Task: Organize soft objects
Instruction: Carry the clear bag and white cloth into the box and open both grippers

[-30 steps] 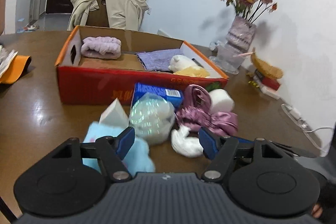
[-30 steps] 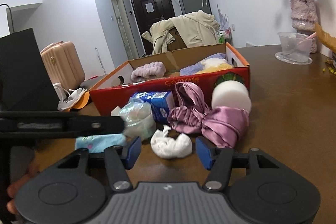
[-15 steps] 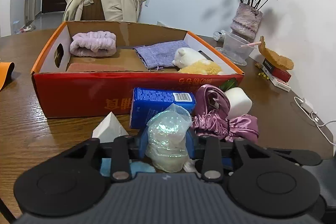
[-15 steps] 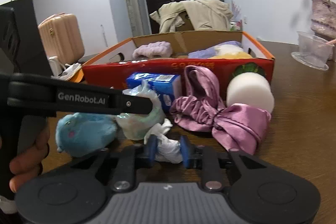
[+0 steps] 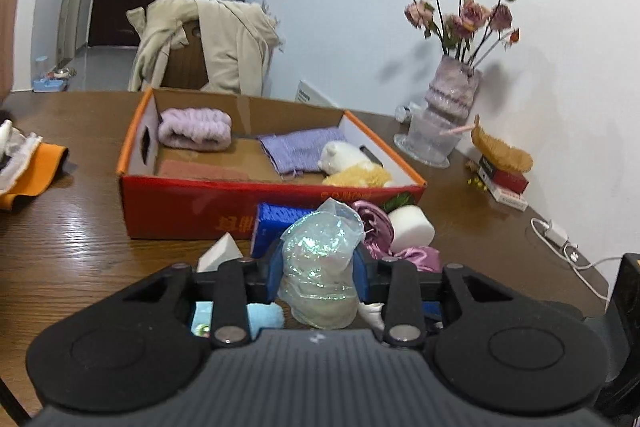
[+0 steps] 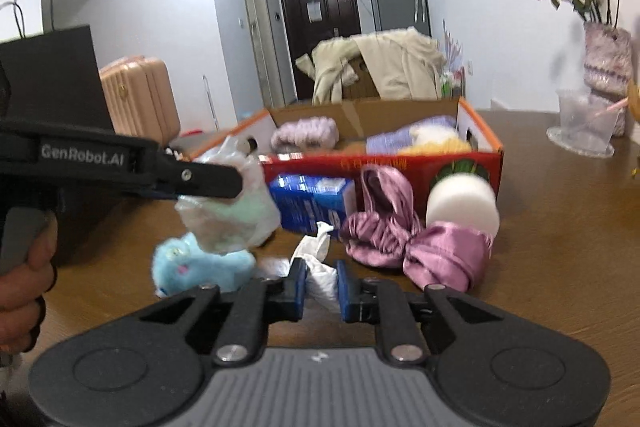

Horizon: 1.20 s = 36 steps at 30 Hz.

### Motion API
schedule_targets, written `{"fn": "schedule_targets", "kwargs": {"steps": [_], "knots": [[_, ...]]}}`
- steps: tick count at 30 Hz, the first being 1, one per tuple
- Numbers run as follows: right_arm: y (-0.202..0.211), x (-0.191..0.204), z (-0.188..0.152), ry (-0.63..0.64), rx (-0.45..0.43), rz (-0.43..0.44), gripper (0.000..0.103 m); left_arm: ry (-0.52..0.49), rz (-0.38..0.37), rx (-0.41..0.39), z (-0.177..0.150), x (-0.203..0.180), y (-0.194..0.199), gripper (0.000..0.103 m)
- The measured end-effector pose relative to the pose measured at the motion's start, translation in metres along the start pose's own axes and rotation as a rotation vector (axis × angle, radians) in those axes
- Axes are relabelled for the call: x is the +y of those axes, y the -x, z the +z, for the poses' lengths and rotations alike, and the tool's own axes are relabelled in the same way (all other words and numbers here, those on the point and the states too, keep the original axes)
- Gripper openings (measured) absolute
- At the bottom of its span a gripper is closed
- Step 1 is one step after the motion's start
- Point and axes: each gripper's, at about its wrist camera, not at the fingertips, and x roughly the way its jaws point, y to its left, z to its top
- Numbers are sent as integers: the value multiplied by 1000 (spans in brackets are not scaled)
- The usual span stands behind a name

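Note:
An orange cardboard box (image 5: 192, 199) holds a lilac headband (image 5: 194, 134), a purple cloth and plush toys. My left gripper (image 5: 318, 267) is shut on a shiny clear bag (image 5: 320, 247) and holds it above the table, in front of the box. In the right wrist view the same bag (image 6: 236, 219) hangs under the left gripper (image 6: 224, 183). My right gripper (image 6: 322, 283) is closing on a crumpled white cloth (image 6: 316, 267), its pads pressing it. A light blue plush (image 6: 200, 267), purple satin fabric (image 6: 444, 255), a white foam roll (image 6: 460, 203) and a blue tissue pack (image 6: 308, 203) lie on the table.
A flower vase (image 5: 454, 95) and a glass bowl (image 5: 428, 143) stand at the back right, with a charger cable (image 5: 560, 243) near the wall. An orange cloth (image 5: 36, 175) lies at the left. A black bag (image 6: 52, 75) stands left; a hand (image 6: 24, 291) holds the left gripper.
Both grippers went from open to closed, the left on the shiny bag and the right on the white cloth. The left gripper has since lifted the bag off the table.

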Motion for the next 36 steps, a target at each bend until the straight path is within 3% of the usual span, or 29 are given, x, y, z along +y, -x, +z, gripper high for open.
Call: {"fn": "schedule_targets", "kwargs": {"steps": [6, 9, 13, 17, 19, 20, 22, 24, 28, 36], "knots": [[7, -19, 42, -53, -71, 77, 16, -42, 53, -75, 36, 16, 3, 36], [-19, -37, 85, -88, -66, 131, 16, -44, 70, -85, 68, 34, -17, 37], [-98, -61, 147, -131, 34, 149, 16, -46, 139, -27, 103, 62, -73, 38], [-199, -74, 196, -148, 177, 124, 18, -46, 222, 56, 117, 92, -128, 44], [-243, -73, 209, -154, 225, 90, 28, -24, 250, 66, 118, 105, -142, 67], [-260, -73, 211, -168, 250, 86, 43, -7, 247, 59, 117, 112, -144, 69], [-283, -73, 212, -180, 254, 85, 48, -9, 233, 31, 116, 116, -143, 70], [-284, -71, 212, -162, 240, 66, 54, -22, 237, 10, 116, 117, -140, 71], [-249, -72, 214, -128, 170, 75, 59, -5, 239, -22, 118, 113, -127, 76], [-122, -78, 211, -51, 63, 47, 75, -60, 209, -89, 114, 63, -59, 85]]}}
